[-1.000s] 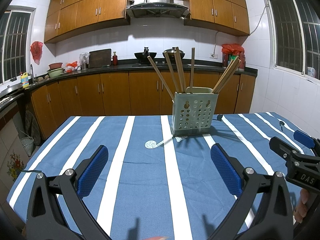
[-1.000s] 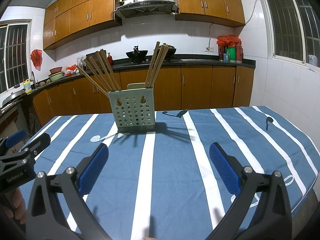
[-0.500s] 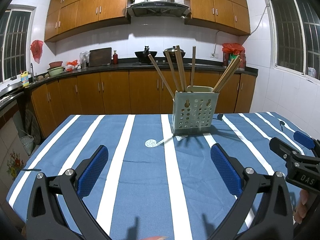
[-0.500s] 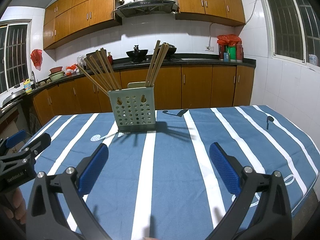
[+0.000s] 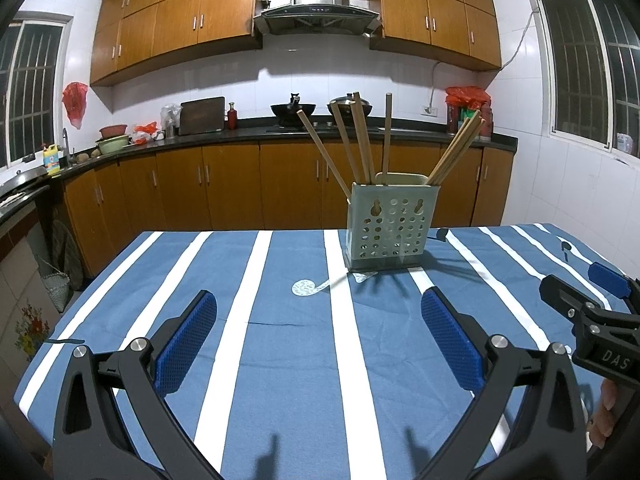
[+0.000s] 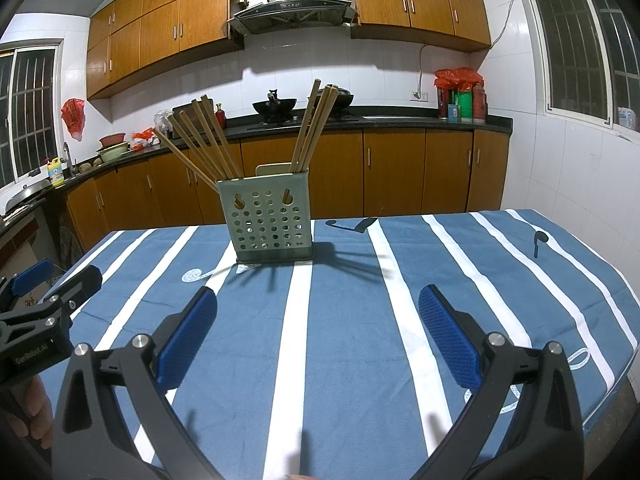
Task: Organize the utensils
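Note:
A pale green perforated utensil holder [image 5: 390, 228] stands upright at the far middle of the blue striped table; it also shows in the right wrist view [image 6: 269, 220]. Several wooden chopsticks [image 5: 356, 140] stand in it, some leaning left [image 6: 200, 140], some leaning right [image 6: 314, 126]. My left gripper [image 5: 318, 340] is open and empty, held above the cloth well short of the holder. My right gripper [image 6: 318, 340] is open and empty too, near the front of the table. Each gripper shows at the edge of the other's view.
The tablecloth [image 5: 280, 320] is blue with white stripes, and its edges drop off at left and right. Wooden kitchen cabinets [image 5: 224, 184] and a dark counter with a wok [image 5: 294, 110] run behind the table. Barred windows flank both sides.
None; both grippers stay open and nearly still, with only a slight shift of view.

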